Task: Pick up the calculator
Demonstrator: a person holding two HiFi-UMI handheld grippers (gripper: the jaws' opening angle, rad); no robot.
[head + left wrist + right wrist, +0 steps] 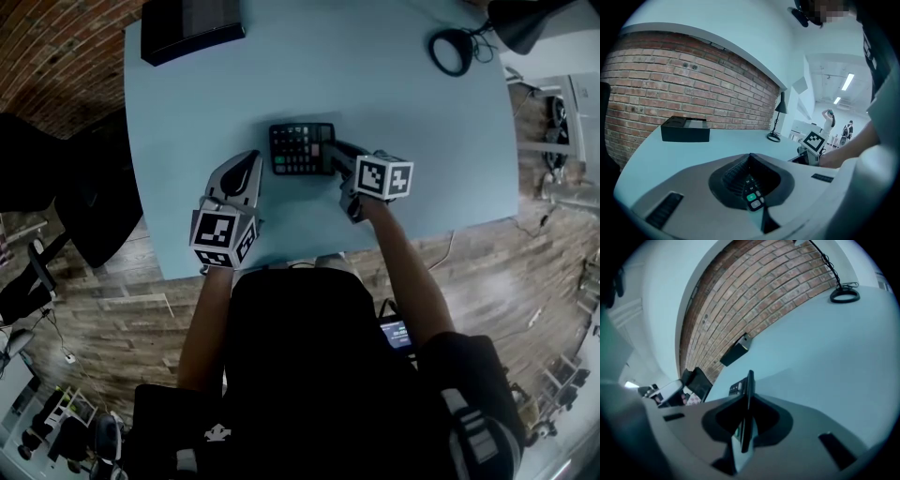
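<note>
The black calculator lies near the middle of the pale blue table. My right gripper comes in from the right and is shut on the calculator's right edge. In the right gripper view the calculator shows edge-on, pinched between the rolled jaws of the right gripper. My left gripper rests just left of the calculator, shut with nothing in it. In the left gripper view the left gripper frames some calculator keys through its hollow, and the right gripper's marker cube shows beyond.
A black box sits at the table's far left corner. A lamp's ring base with its cable is at the far right. A black chair stands off the table's left edge. A brick wall runs behind.
</note>
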